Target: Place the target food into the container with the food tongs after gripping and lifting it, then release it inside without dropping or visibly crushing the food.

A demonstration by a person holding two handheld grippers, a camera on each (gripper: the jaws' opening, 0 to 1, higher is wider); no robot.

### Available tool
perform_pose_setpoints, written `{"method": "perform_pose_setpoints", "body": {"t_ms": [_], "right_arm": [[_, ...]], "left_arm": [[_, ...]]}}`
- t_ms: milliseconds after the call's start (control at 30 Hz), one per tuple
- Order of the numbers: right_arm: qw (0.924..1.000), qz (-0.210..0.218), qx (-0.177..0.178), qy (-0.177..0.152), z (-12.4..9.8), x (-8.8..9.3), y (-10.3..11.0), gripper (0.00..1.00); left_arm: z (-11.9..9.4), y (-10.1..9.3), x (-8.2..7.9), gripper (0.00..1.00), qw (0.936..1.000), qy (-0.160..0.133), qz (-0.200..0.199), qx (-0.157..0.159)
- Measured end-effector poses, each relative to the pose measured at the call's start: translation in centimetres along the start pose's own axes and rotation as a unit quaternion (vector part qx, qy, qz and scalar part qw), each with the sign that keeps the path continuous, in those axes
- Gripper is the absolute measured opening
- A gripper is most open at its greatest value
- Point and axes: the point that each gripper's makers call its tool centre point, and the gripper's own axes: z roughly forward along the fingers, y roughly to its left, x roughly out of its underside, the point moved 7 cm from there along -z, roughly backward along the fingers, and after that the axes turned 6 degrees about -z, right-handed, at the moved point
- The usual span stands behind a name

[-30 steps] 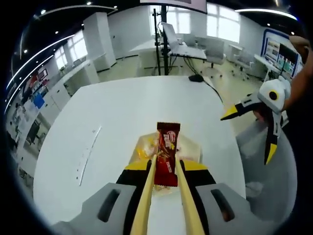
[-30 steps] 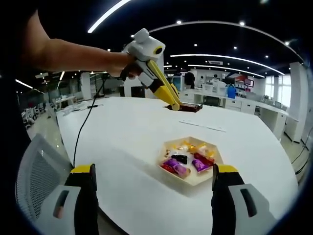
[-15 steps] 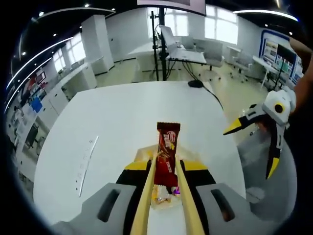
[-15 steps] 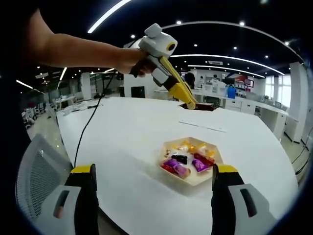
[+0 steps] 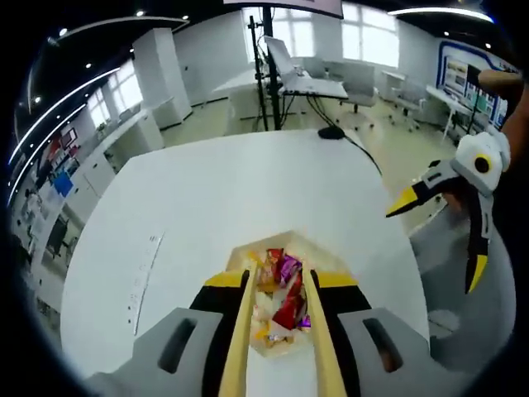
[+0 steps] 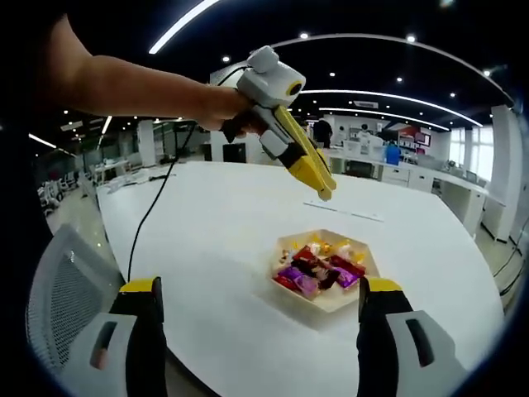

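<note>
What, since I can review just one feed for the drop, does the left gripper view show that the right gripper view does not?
Left gripper view: a look down between the left gripper tongs into the tray, where a red bar lies among the sweets; the right gripper from outside, jaws apart.
Right gripper view: the left gripper from the side, above the tray, holding nothing; the person's arm.
Both: white table, hexagonal tray, mesh chair.

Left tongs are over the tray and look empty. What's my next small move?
Probably lift the left gripper straight up and away. Nothing sits between its tips, and the red bar lies among the candies in the hexagonal tray, so the drop looks done.
</note>
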Motion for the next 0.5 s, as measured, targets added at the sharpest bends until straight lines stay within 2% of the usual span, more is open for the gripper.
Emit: {"method": "perform_pose_setpoints", "body": {"t_ms": [200,500], "right_arm": [[1.0000,-0.001,-0.001,0.002,0.0,0.0,0.0,0.97],[1.0000,0.000,0.000,0.003,0.1,0.1,0.0,0.97]], "left_arm": [[-0.6,0.2,-0.3,0.27,0.9998,-0.014,-0.009,0.007],[-1.9,0.4,-0.5,0.27,0.9993,-0.036,-0.008,0.000]]}}
